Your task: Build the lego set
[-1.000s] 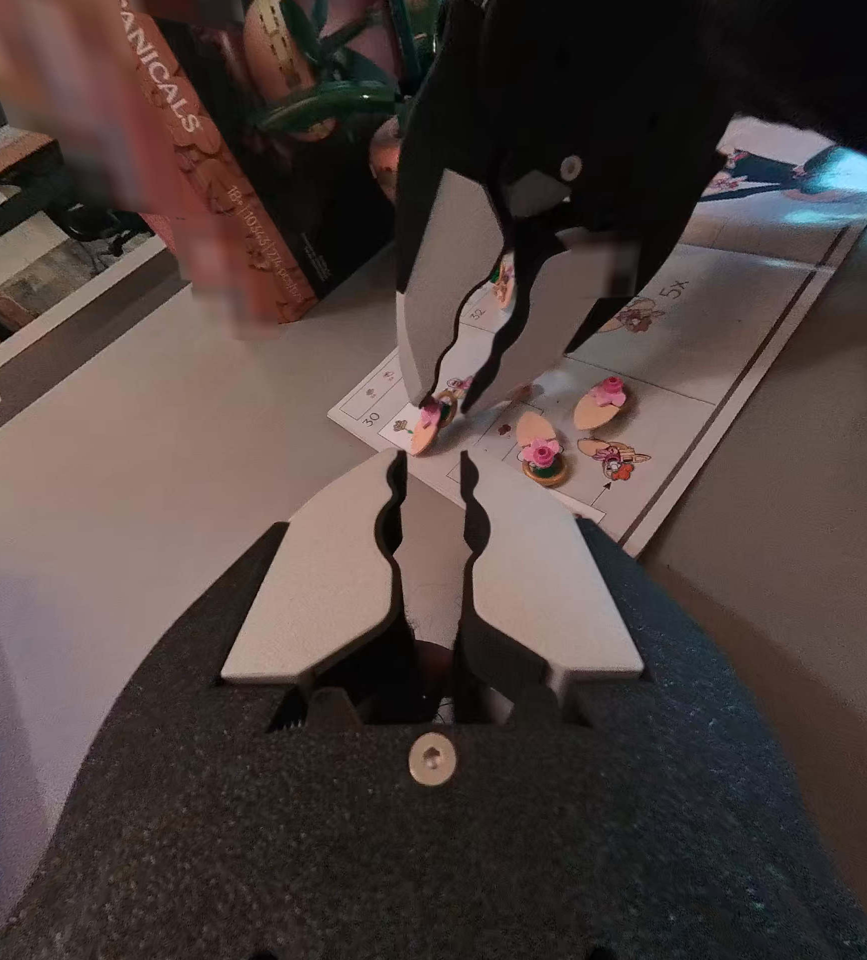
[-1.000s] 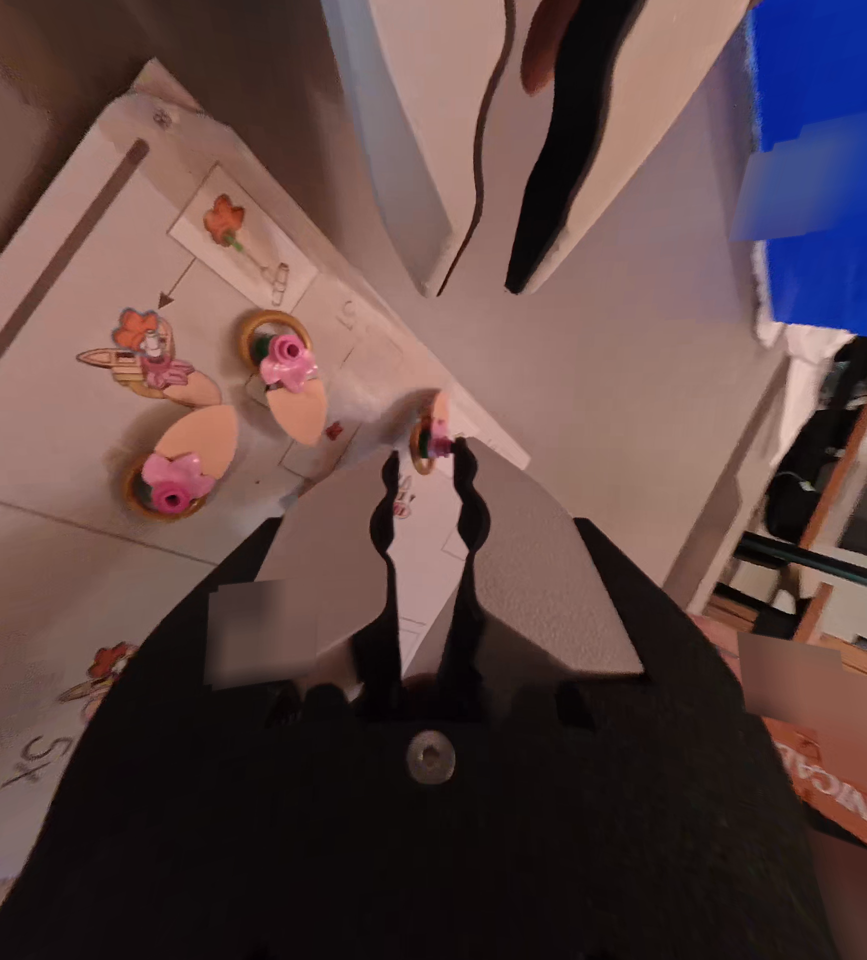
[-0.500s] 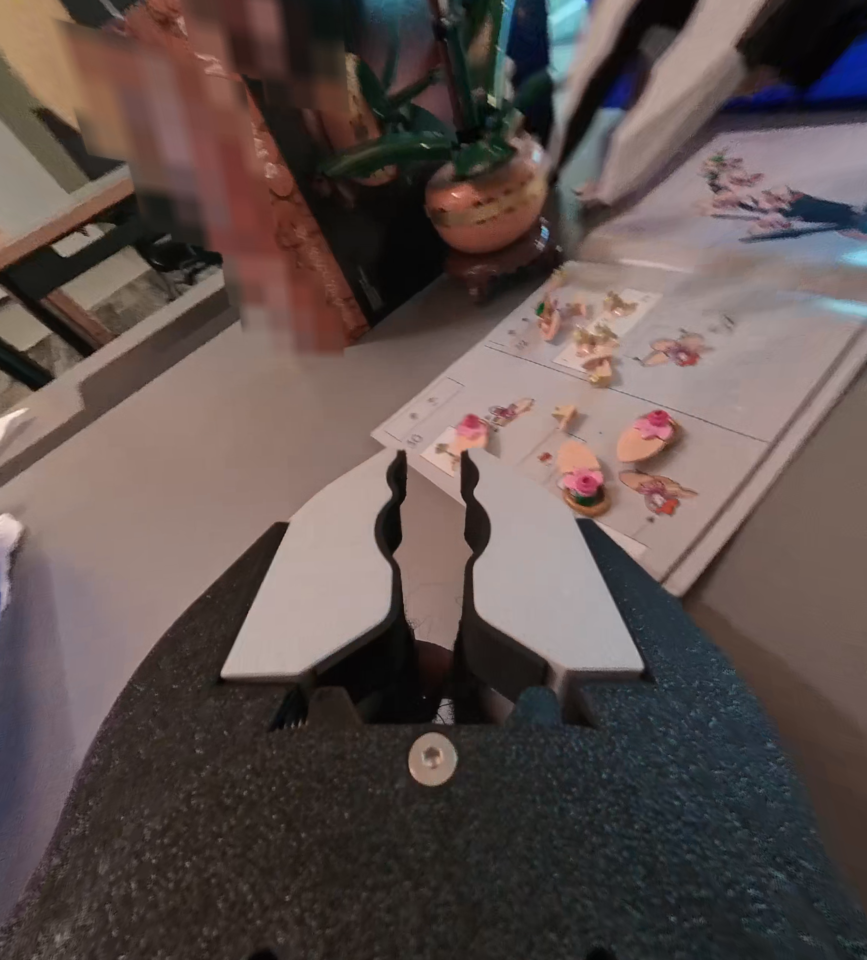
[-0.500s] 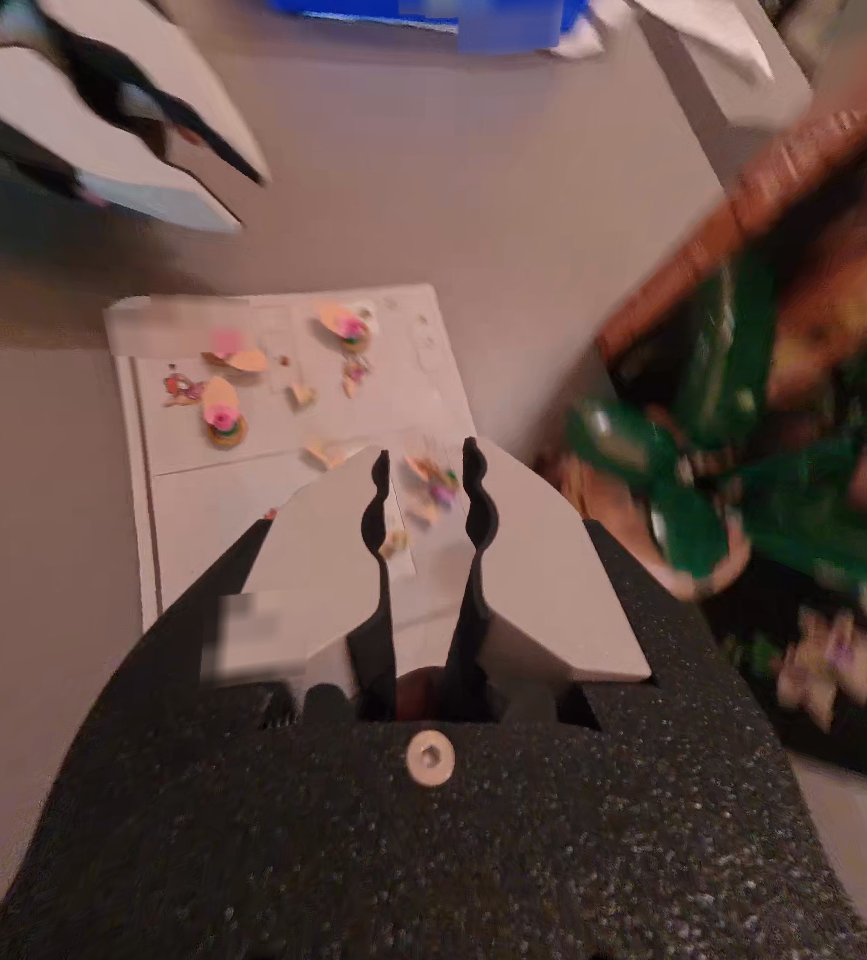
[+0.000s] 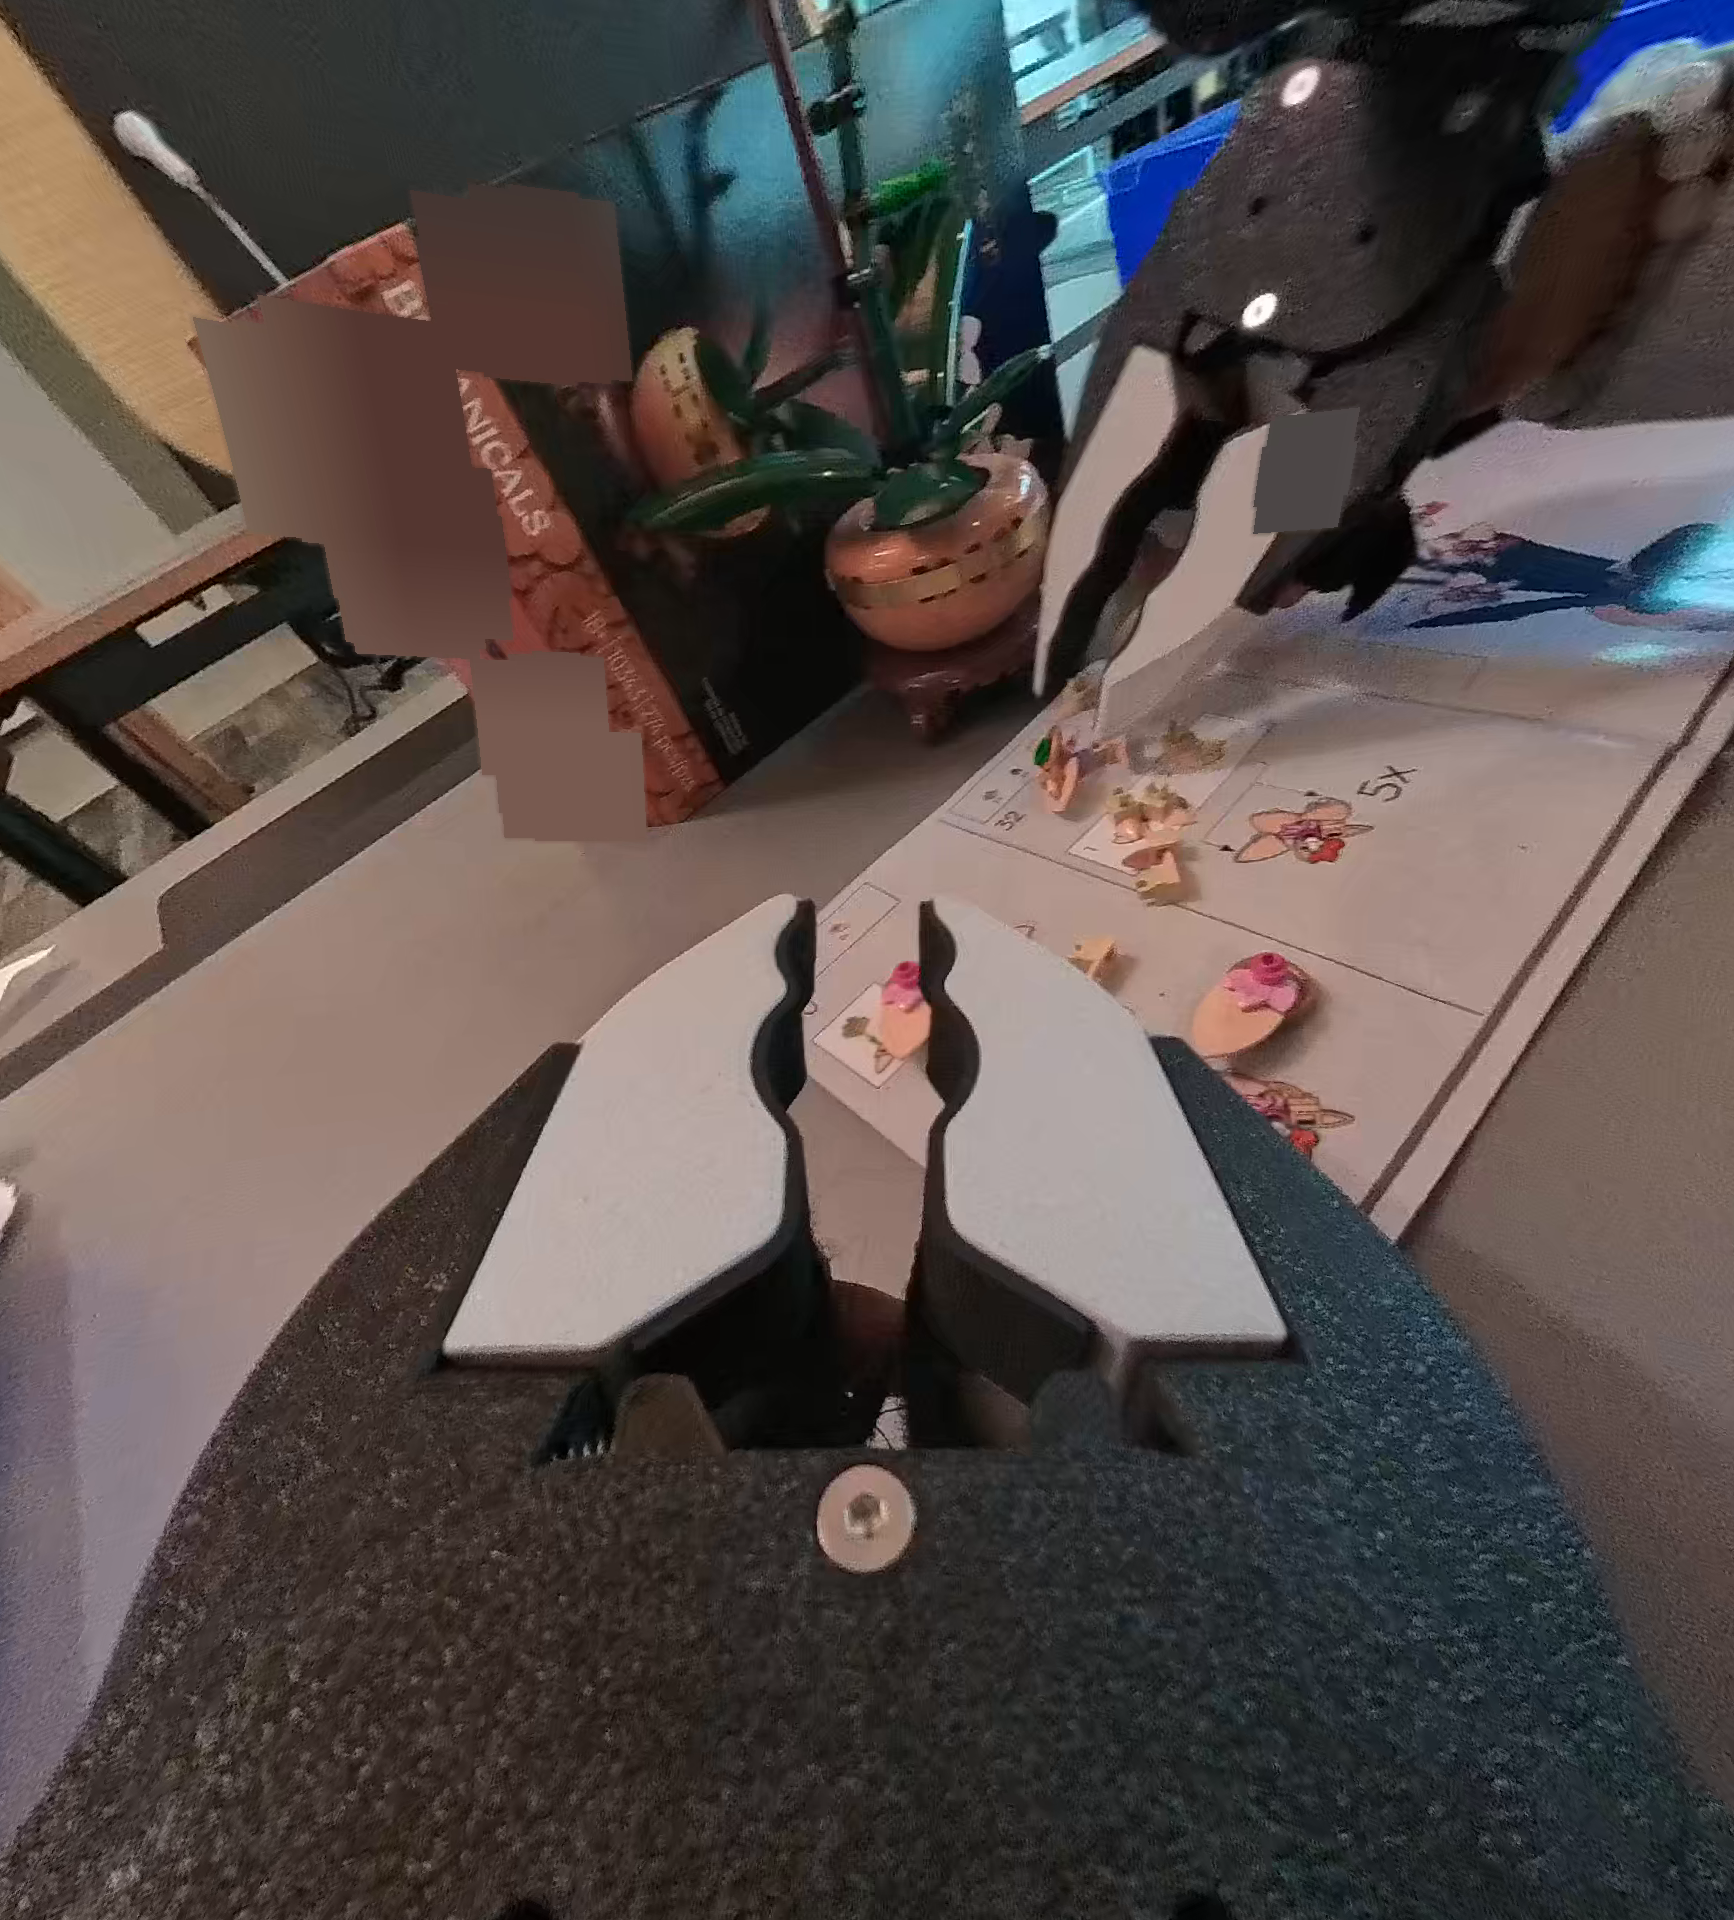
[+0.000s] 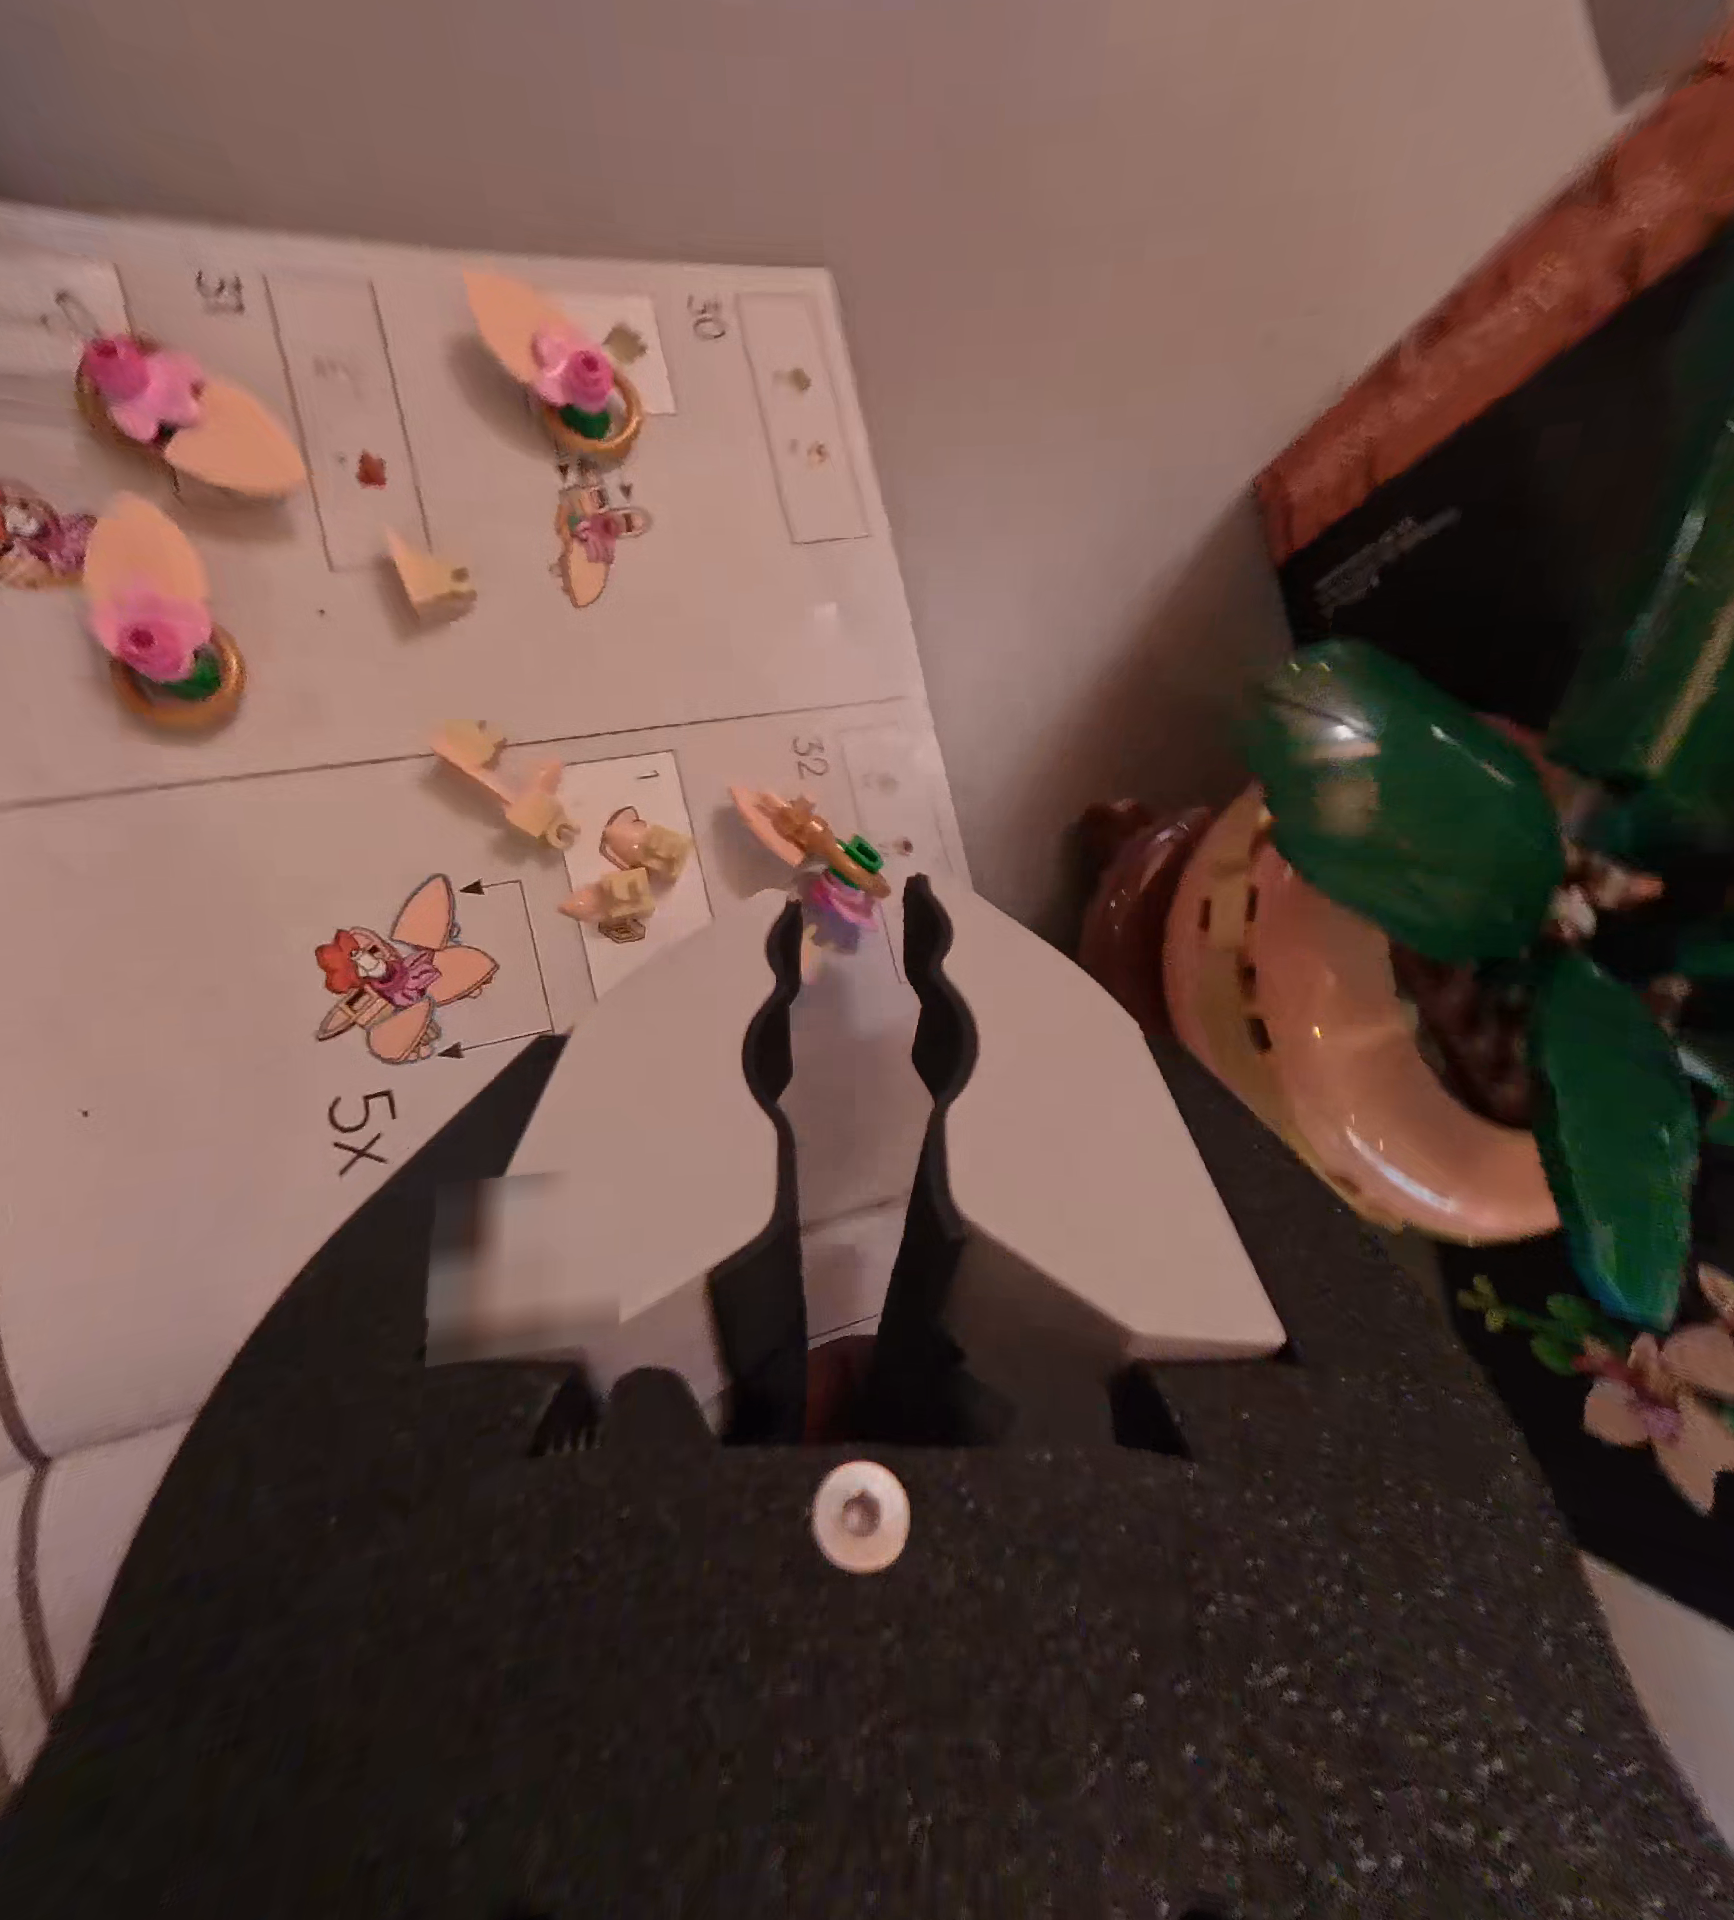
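An open instruction booklet [image 6: 167, 1143] lies on the grey table; it also shows in the left wrist view [image 5: 1465, 914]. Three tan petal pieces with pink flowers [image 6: 572, 364] lie on it, along with small tan pieces [image 6: 499, 774]. My right gripper [image 6: 852, 899] is open, its tips just at a gold, green and pink flower assembly [image 6: 832, 862] at the booklet's edge. In the left wrist view the right gripper [image 5: 1076, 696] hangs over that assembly [image 5: 1060, 769]. My left gripper [image 5: 868, 914] is open and empty, low over the table, with one petal piece [image 5: 904, 1003] lying beyond its tips.
A built orchid in a pink pot [image 6: 1310, 1039] stands right beside the booklet, also in the left wrist view [image 5: 936, 561]. The set's box [image 5: 634, 623] stands upright behind it. A blue bin [image 5: 1154, 197] is farther back. Left tips to right tips: about 15 centimetres. My left tips are roughly 7 centimetres from the petal piece [image 5: 904, 1003]. It turns up in the right wrist view [image 6: 553, 351] as well.
My right gripper left the near petal piece, swung up and away, then came down at the flower assembly near the pot. The petal piece now lies flat. My left gripper stayed open.
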Demonstrator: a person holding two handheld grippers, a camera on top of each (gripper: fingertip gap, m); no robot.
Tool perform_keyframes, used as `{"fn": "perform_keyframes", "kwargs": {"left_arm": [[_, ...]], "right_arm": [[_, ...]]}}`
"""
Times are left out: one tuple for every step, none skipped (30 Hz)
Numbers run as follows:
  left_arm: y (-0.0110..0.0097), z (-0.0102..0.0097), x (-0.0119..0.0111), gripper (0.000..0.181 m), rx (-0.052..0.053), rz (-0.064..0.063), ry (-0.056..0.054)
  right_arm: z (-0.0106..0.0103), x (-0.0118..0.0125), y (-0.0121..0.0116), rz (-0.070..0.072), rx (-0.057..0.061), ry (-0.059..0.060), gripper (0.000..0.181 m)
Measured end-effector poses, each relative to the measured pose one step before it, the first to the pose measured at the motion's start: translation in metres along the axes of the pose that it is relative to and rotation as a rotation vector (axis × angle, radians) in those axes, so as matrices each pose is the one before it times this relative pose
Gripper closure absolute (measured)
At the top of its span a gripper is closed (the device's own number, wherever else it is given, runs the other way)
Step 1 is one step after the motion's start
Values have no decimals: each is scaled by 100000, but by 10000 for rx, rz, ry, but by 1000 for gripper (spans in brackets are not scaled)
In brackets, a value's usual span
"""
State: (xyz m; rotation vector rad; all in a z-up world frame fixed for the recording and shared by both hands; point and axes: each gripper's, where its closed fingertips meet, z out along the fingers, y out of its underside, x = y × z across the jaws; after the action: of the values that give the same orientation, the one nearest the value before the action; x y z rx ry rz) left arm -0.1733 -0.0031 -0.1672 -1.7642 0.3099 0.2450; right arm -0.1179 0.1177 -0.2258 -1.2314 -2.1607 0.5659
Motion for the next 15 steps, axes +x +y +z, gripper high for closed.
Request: {"fn": "perform_keyframes", "kwargs": {"left_arm": [[-56,59,244,163,30,38,98],[4,20,111,163,15,3,48],[30,2,24,163,8,-10,26],[28,-5,-31,163,17,-28,12],[1,-3,-52,163,37,-41,5],[-39,-14,-31,163,56,-47,21],[-51,-10,16,163,62,-50,50],[-53,-14,50,163,55,-43,57],[-58,-23,23,163,44,-29,24],[-70,-35,-13,163,42,-6,-4],[-104,-59,-17,163,53,6,-13],[-145,-67,-26,163,77,-10,-10],[-200,-59,11,163,108,-47,9],[-263,-44,71,163,150,-108,55],[-348,-19,196,163,184,-172,132]], "right_arm": [[157,-33,-80,-308,-87,-71,162],[121,143,-126,-246,-17,97,163],[118,96,-128,-225,9,80,164],[171,35,-52,-201,-17,46,165],[212,51,39,-173,-45,53,165],[243,53,103,-121,-57,62,169],[201,-94,56,-37,-2,-52,175],[27,-31,-137,109,147,-35,175],[-84,-24,-69,329,118,-94,177],[-235,-59,-181,658,243,-205,177],[-433,-144,-443,1001,492,-364,177],[-593,-296,-649,1292,668,-563,178],[-705,-623,-868,1519,837,-839,178],[-736,-943,-1037,1755,944,-1072,178],[-685,-1279,-1000,1783,943,-1307,178]]}}
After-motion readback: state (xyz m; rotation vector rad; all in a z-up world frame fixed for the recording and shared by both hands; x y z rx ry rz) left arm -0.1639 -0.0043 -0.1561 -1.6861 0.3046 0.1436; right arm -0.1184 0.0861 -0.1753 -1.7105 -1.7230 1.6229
